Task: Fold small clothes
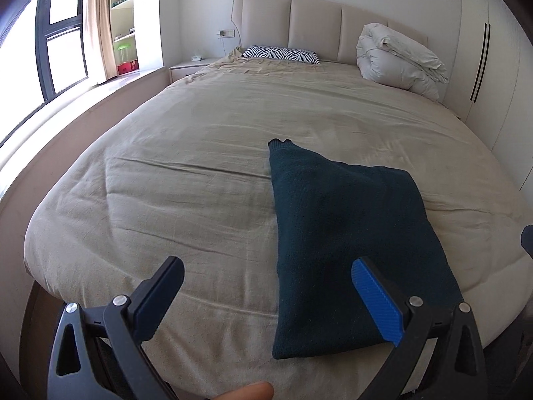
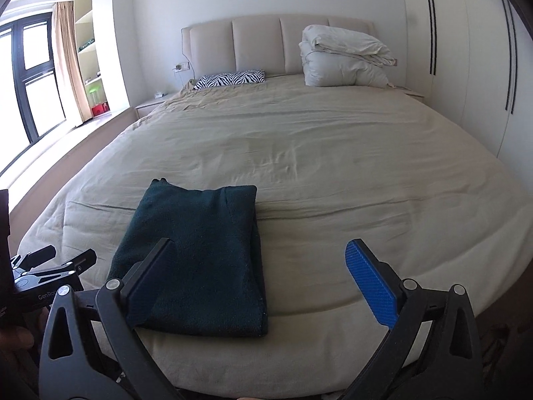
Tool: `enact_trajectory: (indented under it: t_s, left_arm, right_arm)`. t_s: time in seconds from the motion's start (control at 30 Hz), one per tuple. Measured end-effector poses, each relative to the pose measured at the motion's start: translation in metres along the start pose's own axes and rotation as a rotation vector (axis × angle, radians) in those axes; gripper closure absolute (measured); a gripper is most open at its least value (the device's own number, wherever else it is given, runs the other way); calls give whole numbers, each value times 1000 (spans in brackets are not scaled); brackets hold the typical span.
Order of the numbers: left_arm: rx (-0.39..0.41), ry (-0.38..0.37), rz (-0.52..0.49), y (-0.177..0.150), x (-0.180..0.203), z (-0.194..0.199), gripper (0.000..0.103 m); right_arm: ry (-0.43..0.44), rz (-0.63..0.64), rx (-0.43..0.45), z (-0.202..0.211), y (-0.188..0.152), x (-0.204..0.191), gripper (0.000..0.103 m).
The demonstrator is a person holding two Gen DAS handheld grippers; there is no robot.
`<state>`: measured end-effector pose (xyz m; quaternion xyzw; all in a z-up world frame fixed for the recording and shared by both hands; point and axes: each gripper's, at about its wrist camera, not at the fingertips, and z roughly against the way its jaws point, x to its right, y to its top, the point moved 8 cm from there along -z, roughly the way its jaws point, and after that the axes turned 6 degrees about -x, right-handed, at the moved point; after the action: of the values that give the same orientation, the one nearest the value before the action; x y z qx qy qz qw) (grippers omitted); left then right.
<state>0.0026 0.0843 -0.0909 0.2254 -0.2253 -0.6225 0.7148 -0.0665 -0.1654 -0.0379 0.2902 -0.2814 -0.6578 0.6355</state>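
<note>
One dark teal knit garment (image 2: pixel 196 260), folded flat on beige bed (image 2: pixel 333 166).

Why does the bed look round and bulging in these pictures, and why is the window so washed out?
Both wrist views use fisheye lenses, so the bed bows outward and dark corners frame each picture. In the left wrist view daylight overexposes the window; in the right wrist view it also blows out, while the dark garment stays sharp.
</note>
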Motion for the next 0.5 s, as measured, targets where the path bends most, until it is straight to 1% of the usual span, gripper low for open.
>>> enact_trajectory:
  t_s: [0.03,0.23,0.37,0.5]
  left_arm:
    - [-7,-2,2,0,-1,-3,0]
    - [-20,3,10,-3,-7,-11,0]
    - [-31,2,8,-5,-8,-16,0]
    - [-43,0,10,-8,-10,-21,0]
  right_arm:
    - [-13,6,-13,-4,-2,-2,0]
    - [-2,-41,-113,-35,-18,-5,0]
    - [-11,-28,-146,-47,-30,-9,0]
    - [-8,-25,-160,-52,-35,-10,0]
